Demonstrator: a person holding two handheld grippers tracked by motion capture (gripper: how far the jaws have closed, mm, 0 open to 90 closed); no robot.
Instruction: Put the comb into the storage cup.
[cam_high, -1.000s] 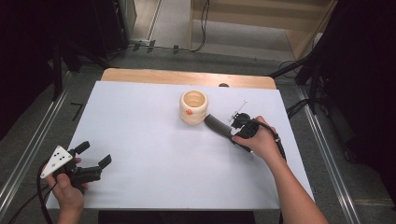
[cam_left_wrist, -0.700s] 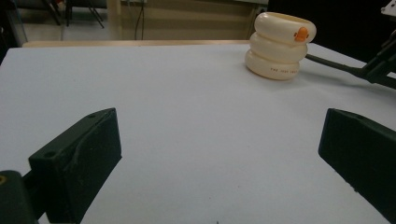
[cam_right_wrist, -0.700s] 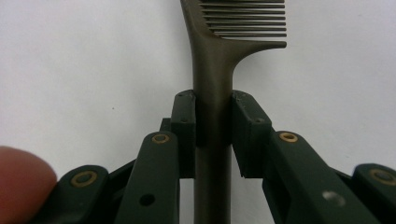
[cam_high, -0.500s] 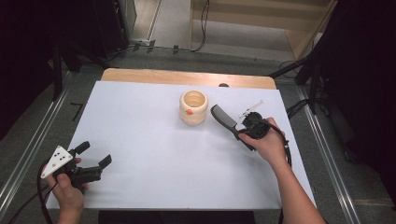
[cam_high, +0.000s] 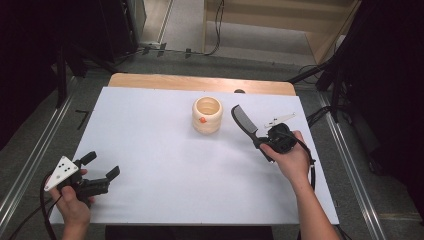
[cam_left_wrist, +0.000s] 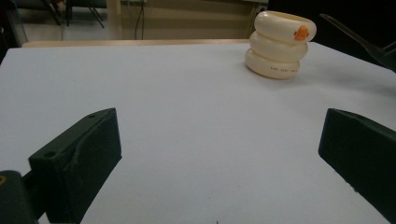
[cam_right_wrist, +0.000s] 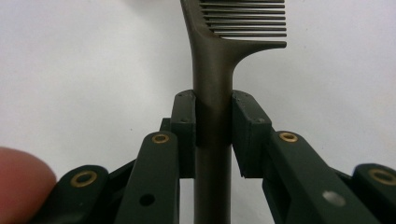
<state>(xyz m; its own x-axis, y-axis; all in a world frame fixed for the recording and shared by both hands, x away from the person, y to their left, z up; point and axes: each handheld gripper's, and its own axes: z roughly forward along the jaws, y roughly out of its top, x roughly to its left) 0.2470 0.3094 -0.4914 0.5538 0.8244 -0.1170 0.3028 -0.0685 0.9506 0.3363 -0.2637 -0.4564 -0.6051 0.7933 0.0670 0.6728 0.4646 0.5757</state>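
Right gripper view: one dark comb (cam_right_wrist: 213, 70) is seen clamped by its handle between the two pads of the right claw (cam_right_wrist: 213, 128), the toothed section projecting beyond the jaws. In the high view, the comb (cam_high: 244, 122) is held above the worktop (cam_high: 150, 135), just to the right of the cream ringed cup (cam_high: 207, 115) and apart from it.

Handling is judged as follows. The comb appears to be a thin plastic moulding: light, fairly stiff along the handle, with fine teeth that could bend or snap under side load. The surface looks smooth, so slipping or pivoting in the grip is possible if clamping force is reduced. The handle is taken as the correct hold point; the teeth are to be avoided. Because the grip lies near one end, the free end may swing during fast motion.

The cup is judged rigid and light, and could be tipped if struck by the comb.

The left claw (cam_high: 100, 167) is held released, jaws wide apart with nothing between them, low over the near left corner of the worktop, well apart from the cup (cam_left_wrist: 280, 44).

Count: one comb, one cup, one small orange mark (cam_left_wrist: 302, 32) on the cup rim, two claws.
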